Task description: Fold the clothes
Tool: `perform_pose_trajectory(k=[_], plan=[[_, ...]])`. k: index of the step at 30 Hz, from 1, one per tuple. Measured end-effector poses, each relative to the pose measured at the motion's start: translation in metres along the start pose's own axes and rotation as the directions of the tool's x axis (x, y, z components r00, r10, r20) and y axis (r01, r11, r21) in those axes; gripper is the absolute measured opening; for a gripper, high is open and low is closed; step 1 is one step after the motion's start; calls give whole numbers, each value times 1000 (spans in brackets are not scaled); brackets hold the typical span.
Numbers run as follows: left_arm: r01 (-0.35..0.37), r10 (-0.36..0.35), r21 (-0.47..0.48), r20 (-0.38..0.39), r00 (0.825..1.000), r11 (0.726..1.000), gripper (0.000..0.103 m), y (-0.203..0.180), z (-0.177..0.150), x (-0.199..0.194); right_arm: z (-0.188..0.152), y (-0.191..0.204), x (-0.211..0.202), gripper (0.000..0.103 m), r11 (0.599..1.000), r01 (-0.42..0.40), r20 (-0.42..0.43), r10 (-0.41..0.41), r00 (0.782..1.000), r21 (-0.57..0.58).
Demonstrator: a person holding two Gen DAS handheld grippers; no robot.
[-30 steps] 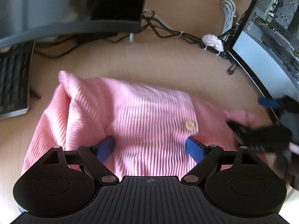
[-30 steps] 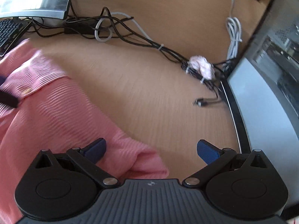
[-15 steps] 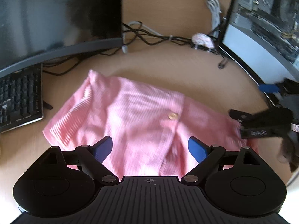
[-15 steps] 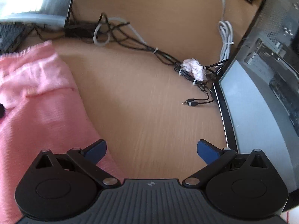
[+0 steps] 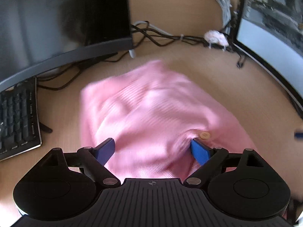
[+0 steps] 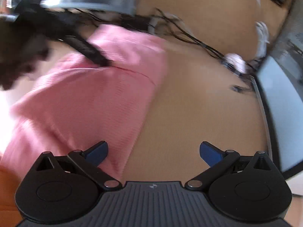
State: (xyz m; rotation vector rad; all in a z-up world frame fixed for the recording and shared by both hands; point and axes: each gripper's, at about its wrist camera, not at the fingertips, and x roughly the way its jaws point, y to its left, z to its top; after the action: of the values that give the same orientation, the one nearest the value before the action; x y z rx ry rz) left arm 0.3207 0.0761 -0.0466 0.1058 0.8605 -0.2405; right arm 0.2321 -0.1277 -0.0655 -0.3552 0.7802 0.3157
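Observation:
A pink ribbed garment [image 5: 151, 113] with a small yellow button [image 5: 205, 135] lies bunched on the wooden desk. My left gripper [image 5: 152, 150] is open, its blue fingertips low over the garment's near part, the right tip pressing into the cloth by the button. In the right wrist view the same garment [image 6: 90, 98] fills the left half. My right gripper [image 6: 153, 152] is open and empty, over the garment's right edge and bare desk. The left gripper shows there as a dark blurred shape [image 6: 89, 51] on the garment's far side.
A monitor [image 5: 56, 24] and a keyboard [image 5: 17, 121] stand at the left. A tangle of cables [image 5: 170, 37] runs along the back. A computer case [image 5: 274, 37] stands at the right; it also shows in the right wrist view [image 6: 284, 104].
The garment has been pushed together and turned, now more bunched and nearer the monitor. My left gripper came down onto it. My right gripper swung left so the garment fills more of its view.

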Motion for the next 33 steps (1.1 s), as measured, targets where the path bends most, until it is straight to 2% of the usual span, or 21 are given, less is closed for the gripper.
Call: perform_pose_trajectory(k=[2,4,7,10,12,14,16,17,20,22,25,27,30,33], plan=[[27,-27,-12,16,1000,1000,90,10,1,-11,7,0,-12,103,999,-42,31,42,999,8],[54,-53,-11,39,998,998,94,19,-2,-26,20,-7,-18,103,999,-42,62,40,997,32],[45,-44,-21,40,998,999,94,27,-15,-42,35,-7,-14,103,999,-42,90,40,995,18],[45,-44,-44,26,999,998,94,35,-30,-53,43,11,-2,103,996,-78,63,80,995,-41],[23,-22,-68,19,1000,997,94,42,-40,-61,41,25,0,103,985,-114,47,121,992,-127],[0,1,-97,13,1000,995,95,51,-49,-69,38,31,-2,103,975,-125,54,138,989,-185],[-14,16,-138,9,1000,990,95,60,-54,-75,42,32,-4,103,973,-132,73,148,986,-191],[-9,10,-156,8,1000,988,95,63,-55,-76,48,27,-2,103,977,-121,92,138,986,-175],[14,-8,-158,34,999,987,95,59,-47,-72,71,12,14,103,993,-4,130,20,991,-118],[27,-21,-115,59,998,993,95,47,-38,-63,82,-1,31,103,996,44,127,-34,991,-72],[18,-16,-37,67,998,999,95,27,-25,-42,91,-15,59,103,998,63,88,-60,994,-24],[-11,10,18,55,998,1000,95,19,-20,-25,87,-16,74,103,996,80,59,-78,995,-43],[-177,173,107,44,984,978,96,16,-20,0,72,-21,86,103,990,118,31,-116,993,-74],[-85,82,57,58,995,995,96,23,-14,-9,69,-30,84,103,994,98,34,-97,995,-53]])
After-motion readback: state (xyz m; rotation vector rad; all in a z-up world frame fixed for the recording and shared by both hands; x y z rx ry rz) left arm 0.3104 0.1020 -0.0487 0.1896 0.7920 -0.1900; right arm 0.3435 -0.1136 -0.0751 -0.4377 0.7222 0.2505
